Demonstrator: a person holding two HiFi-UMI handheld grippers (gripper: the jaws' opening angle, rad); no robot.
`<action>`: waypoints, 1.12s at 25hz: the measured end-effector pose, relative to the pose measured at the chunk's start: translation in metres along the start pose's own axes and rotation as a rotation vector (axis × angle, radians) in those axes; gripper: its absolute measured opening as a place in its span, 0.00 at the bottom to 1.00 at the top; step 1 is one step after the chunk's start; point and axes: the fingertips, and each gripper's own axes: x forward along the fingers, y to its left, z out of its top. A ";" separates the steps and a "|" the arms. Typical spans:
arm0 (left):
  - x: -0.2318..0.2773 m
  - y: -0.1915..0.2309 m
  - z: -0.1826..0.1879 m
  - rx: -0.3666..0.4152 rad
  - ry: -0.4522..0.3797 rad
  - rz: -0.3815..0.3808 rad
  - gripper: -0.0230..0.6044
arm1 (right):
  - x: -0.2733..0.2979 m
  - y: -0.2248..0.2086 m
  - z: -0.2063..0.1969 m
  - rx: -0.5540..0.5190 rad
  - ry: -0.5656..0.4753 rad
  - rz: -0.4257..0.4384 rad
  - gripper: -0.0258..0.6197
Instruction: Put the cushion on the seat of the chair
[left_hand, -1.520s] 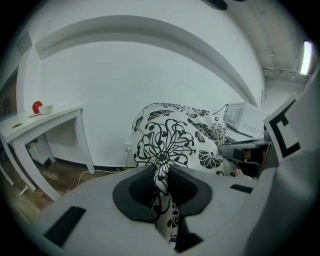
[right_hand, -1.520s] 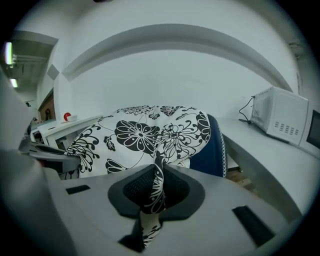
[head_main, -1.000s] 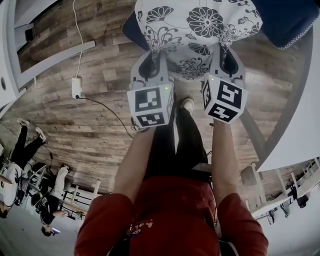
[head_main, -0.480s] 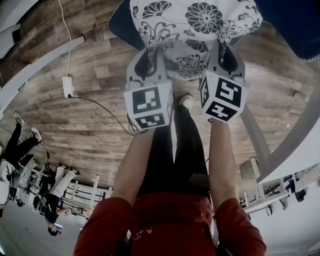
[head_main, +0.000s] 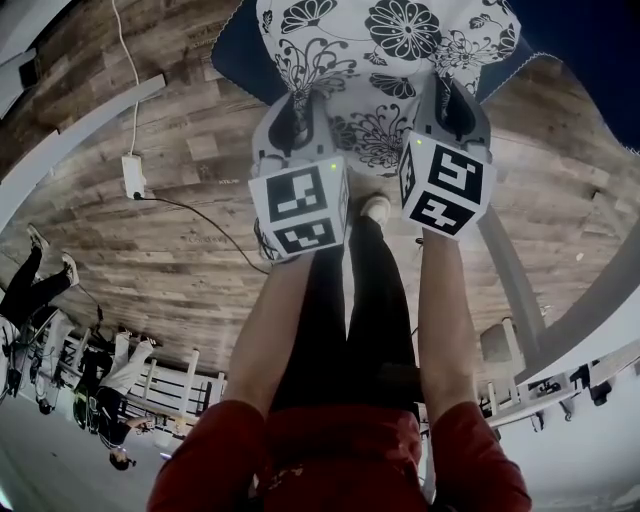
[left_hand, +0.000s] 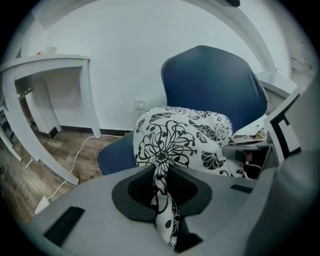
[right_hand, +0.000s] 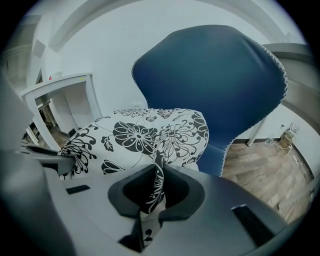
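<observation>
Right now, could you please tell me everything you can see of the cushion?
The cushion is a plump, soft fabric pillow, white with black flower print. Its near edge is pinched at two spots, by the left tongs and right tongs. It hangs over the blue chair seat, before the backrest; contact with the seat is unclear.

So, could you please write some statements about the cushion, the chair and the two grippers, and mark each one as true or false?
1. The left gripper is shut on the cushion. True.
2. The right gripper is open and empty. False: it is shut on the cushion as well.
3. The cushion is plain blue. False: it is white with black flowers.
4. The chair is blue. True.
5. The floor is wooden. True.
</observation>
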 end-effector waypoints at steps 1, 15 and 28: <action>0.001 0.000 -0.002 -0.002 0.005 0.002 0.14 | 0.002 0.000 -0.002 -0.003 0.004 0.000 0.11; -0.008 0.002 0.006 -0.005 -0.025 0.028 0.27 | 0.006 -0.011 -0.004 0.025 0.015 -0.004 0.22; 0.019 0.014 -0.013 0.001 -0.009 0.003 0.39 | 0.031 -0.023 -0.035 0.078 0.113 0.022 0.35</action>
